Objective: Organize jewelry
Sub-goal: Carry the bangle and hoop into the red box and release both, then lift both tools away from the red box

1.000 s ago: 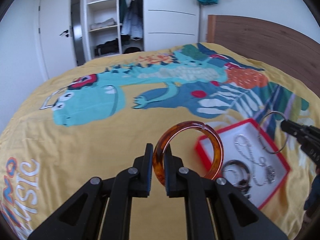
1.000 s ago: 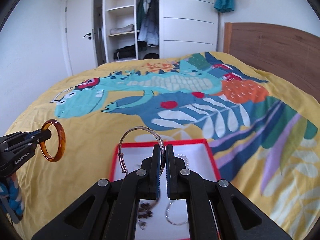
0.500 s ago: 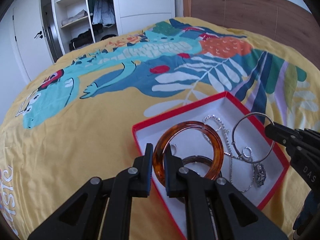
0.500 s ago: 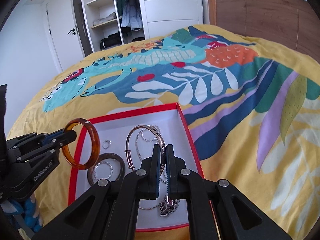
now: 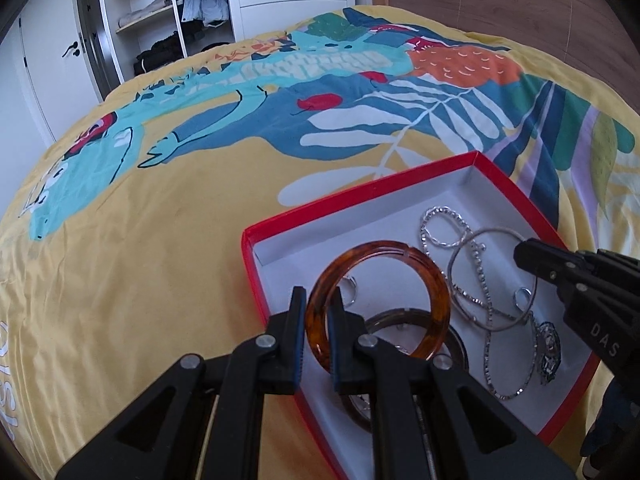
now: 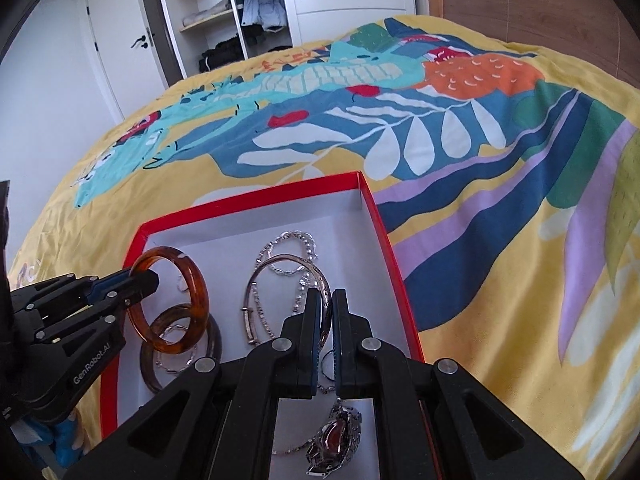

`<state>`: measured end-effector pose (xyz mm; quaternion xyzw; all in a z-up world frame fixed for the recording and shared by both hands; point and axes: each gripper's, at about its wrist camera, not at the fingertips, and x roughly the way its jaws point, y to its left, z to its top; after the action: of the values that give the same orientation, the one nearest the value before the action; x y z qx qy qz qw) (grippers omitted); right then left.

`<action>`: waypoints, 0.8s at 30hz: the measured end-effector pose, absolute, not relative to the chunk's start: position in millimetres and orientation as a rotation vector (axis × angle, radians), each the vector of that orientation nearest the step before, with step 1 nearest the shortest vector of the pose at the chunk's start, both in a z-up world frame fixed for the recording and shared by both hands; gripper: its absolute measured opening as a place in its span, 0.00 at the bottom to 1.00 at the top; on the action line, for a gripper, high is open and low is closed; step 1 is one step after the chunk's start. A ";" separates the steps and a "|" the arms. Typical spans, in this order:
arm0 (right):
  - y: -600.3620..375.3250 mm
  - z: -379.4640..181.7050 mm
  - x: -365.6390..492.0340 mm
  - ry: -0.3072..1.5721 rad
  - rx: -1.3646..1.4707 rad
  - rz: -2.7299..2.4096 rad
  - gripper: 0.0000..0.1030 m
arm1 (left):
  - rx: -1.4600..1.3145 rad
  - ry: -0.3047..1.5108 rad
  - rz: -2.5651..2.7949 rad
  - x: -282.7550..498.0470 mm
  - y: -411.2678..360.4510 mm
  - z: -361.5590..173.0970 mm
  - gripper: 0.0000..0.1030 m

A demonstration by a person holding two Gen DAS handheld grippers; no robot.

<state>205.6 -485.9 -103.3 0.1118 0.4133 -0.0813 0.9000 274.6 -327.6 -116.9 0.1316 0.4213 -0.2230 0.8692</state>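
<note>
My left gripper is shut on an amber tortoiseshell bangle and holds it low over the left part of a red box with a white inside. It also shows in the right wrist view. My right gripper is shut on a thin silver bangle, held low over the box's middle; that bangle also shows in the left wrist view. In the box lie a dark bangle, silver chains and a watch.
The box sits on a bed with a yellow cartoon-print cover. A wooden headboard stands at the far right. An open white wardrobe and a door are beyond the bed.
Both grippers have moved forward and down over the red box, each still holding its bangle. The box now fills the lower part of both views.
</note>
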 end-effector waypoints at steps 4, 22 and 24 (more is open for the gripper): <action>-487.6 -110.9 210.0 0.900 0.215 -0.183 0.05 | 0.254 0.909 -0.475 277.8 -327.5 -120.9 0.09; -488.9 -97.0 188.5 0.887 0.231 -0.192 0.26 | 0.108 1.039 -0.542 286.5 -315.9 -117.5 0.12; -488.2 -91.0 184.2 0.878 0.235 -0.197 0.29 | 0.105 1.038 -0.546 282.8 -314.3 -115.3 0.12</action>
<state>184.2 -488.2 -91.0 0.1134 0.4235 -0.0951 0.8937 282.8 -314.3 -115.3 0.0495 0.4895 -0.2575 0.8316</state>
